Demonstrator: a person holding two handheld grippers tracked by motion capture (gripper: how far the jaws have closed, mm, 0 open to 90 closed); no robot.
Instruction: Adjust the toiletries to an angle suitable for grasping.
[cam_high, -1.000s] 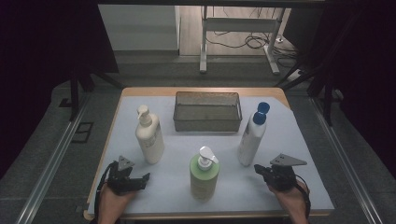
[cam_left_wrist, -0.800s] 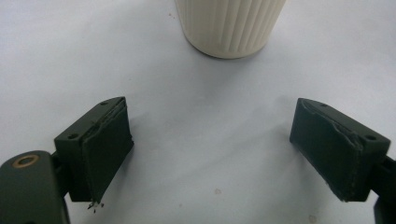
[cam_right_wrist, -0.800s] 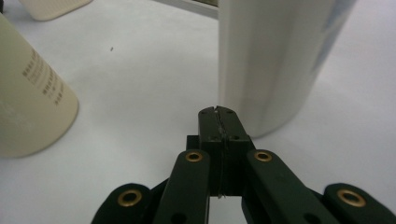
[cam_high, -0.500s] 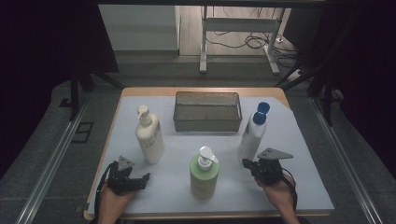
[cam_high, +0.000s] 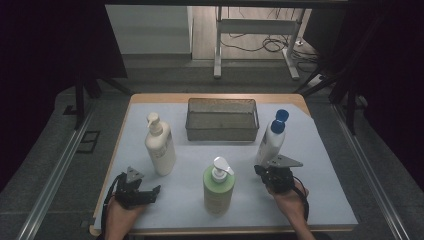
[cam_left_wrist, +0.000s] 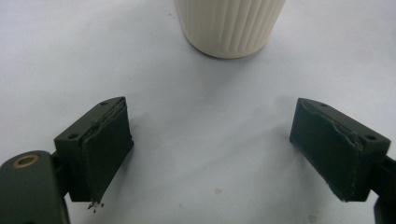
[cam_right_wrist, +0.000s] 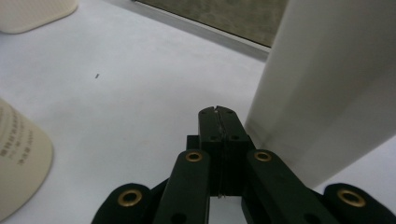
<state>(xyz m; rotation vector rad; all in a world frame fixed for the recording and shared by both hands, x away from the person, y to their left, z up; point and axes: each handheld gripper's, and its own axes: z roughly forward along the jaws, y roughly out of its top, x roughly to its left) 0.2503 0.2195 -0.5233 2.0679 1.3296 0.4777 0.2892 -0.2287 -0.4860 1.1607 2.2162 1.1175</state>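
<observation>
My right gripper (cam_right_wrist: 218, 112) has its jaws pressed together on nothing, tips just beside the foot of the white bottle with the blue cap (cam_high: 272, 137), which stands upright at the right of the worktop (cam_high: 325, 165) near the mesh basket (cam_high: 222, 119). My left gripper (cam_left_wrist: 210, 154) rests low with its jaws spread wide and empty (the cream pump bottle (cam_high: 159, 147) stands close ahead), and the green pump bottle (cam_high: 218, 189) stands between my two hands

Black tongs (cam_high: 259, 170) — brass-ringed screws, grey 3-cornered plate, trailing cable
</observation>
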